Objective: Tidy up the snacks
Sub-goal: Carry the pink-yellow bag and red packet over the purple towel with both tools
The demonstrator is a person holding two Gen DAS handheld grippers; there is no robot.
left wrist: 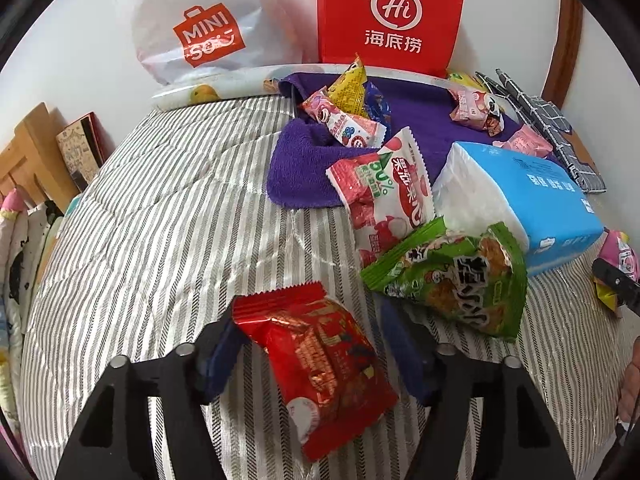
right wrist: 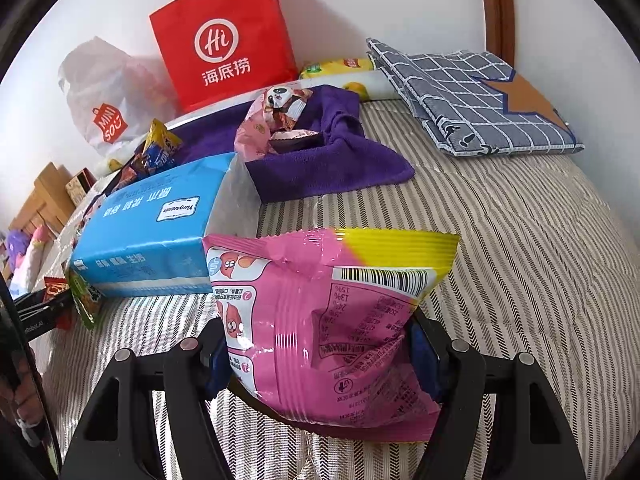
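In the left wrist view, your left claw (left wrist: pixel 316 356) stands with its jaws apart, and a red snack packet (left wrist: pixel 320 364) lies between them on the striped bed cover (left wrist: pixel 160 220). The left pad is just beside the packet's upper corner, while the right pad is clearly apart from it, so the claw does not press on it. Ahead of it lies a green snack packet (left wrist: pixel 452 280), which leans against a blue tissue pack (left wrist: pixel 524 200). A red-and-white jelly packet (left wrist: pixel 384 188) lies behind the green one, with its far end on a purple towel (left wrist: pixel 304 168). More small snacks (left wrist: pixel 348 112) are piled on the towel. At the wall stand a red paper bag (left wrist: pixel 392 16) and a white plastic bag (left wrist: pixel 208 28). At the right edge you can see a part of the other claw and a hand (left wrist: pixel 630 380). In the right wrist view, your right claw (right wrist: pixel 320 360) is clamped on a pink-and-yellow snack packet (right wrist: pixel 332 320); both blue pads press on its sides, and the packet stands up between them, above the bed cover. The blue tissue pack (right wrist: pixel 160 232) is just beside the packet on the left. Behind it, a pink panda packet (right wrist: pixel 276 116) rests on the purple towel (right wrist: pixel 320 168). A folded checked cloth (right wrist: pixel 472 96) lies at the far right on the bed.
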